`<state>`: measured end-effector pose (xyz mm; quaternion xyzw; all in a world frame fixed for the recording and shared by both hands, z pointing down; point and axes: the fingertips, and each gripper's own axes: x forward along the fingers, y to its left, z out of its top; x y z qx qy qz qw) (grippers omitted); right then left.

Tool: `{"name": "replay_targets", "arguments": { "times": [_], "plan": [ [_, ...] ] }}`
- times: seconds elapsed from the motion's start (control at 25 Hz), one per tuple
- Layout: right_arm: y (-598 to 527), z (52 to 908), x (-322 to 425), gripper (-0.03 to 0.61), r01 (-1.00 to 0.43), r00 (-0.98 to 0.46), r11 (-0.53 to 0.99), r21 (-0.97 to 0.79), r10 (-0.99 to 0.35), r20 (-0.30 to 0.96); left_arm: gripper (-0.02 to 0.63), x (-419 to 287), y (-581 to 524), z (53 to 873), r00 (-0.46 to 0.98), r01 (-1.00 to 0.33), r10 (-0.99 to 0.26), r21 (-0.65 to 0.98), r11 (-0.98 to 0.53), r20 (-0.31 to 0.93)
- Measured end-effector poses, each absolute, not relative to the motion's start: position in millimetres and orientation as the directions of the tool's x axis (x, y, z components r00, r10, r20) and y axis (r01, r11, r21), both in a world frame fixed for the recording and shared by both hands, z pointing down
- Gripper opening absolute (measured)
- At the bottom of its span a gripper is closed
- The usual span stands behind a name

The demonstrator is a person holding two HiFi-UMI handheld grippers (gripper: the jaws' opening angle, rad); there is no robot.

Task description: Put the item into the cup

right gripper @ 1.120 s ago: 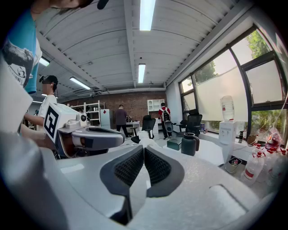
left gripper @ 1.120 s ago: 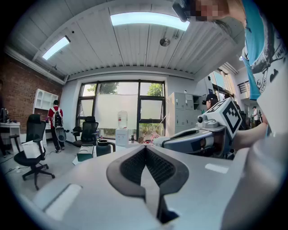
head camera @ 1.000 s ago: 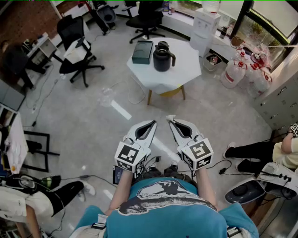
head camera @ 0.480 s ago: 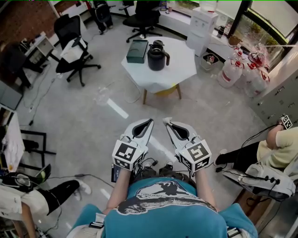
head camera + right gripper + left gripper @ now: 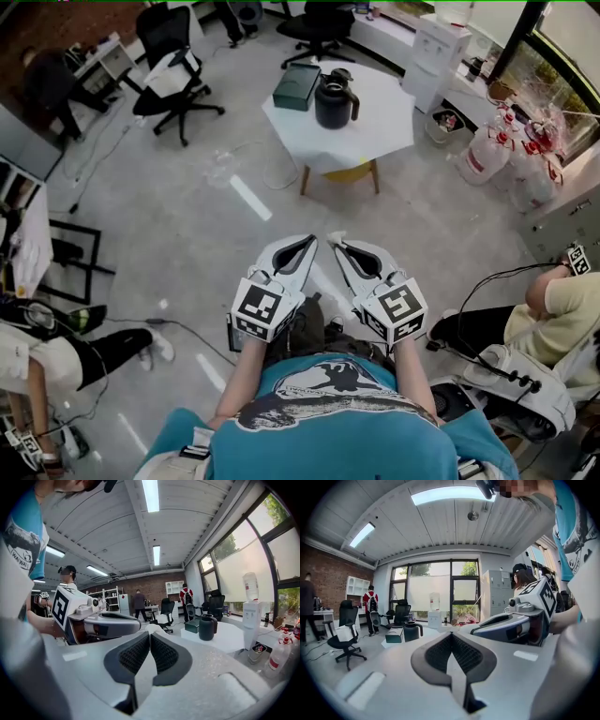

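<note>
1. My left gripper and right gripper are held out side by side at waist height over the grey floor, tips angled toward each other and close together but apart.
2. In the left gripper view, the left gripper has its black ribbed fingers pressed together pad to pad, gripping only each other.
3. The right gripper view shows the same: the right gripper has its fingers closed on themselves.
4. Well ahead of both grippers stands a white many-sided table.
5. On that table sit a black handled jug and, just to its left, a dark green rectangular box.
6. A small dark round thing sits just behind the jug; it is too small for me to tell whether it is the cup, and I cannot pick out the item.
7. A black office chair with a white seat cover stands left of the table.
8. A white water dispenser stands beyond the table on the right.
</note>
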<state>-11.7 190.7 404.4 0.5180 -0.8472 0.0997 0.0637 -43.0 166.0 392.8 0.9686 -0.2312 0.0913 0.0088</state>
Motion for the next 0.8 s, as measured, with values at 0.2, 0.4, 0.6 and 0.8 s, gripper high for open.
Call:
{"name": "replay_targets", "arguments": {
  "times": [0.2, 0.4, 0.6, 0.8],
  "plan": [
    [182, 399, -23, 0.012, -0.858, -0.514, 0.5, -0.115, -0.834, 0.202, 0.012, -61, 165, 387, 0.837, -0.519, -0.514, -0.022, -0.854, 0.188],
    [169, 400, -33, 0.012, -0.837, -0.548, 0.529, -0.141, -0.812, 0.203, 0.012, -73, 158, 389, 0.816, -0.551, -0.542, -0.016, -0.834, 0.202],
    [143, 409, -36, 0.012, -0.833, -0.554, 0.537, -0.136, -0.801, 0.228, 0.012, -76, 132, 397, 0.812, -0.56, -0.546, 0.014, -0.828, 0.208],
    [97, 408, -34, 0.012, -0.843, -0.538, 0.524, -0.123, -0.808, 0.239, 0.012, -73, 87, 397, 0.826, -0.543, -0.528, 0.022, -0.84, 0.198]
  ]
}}
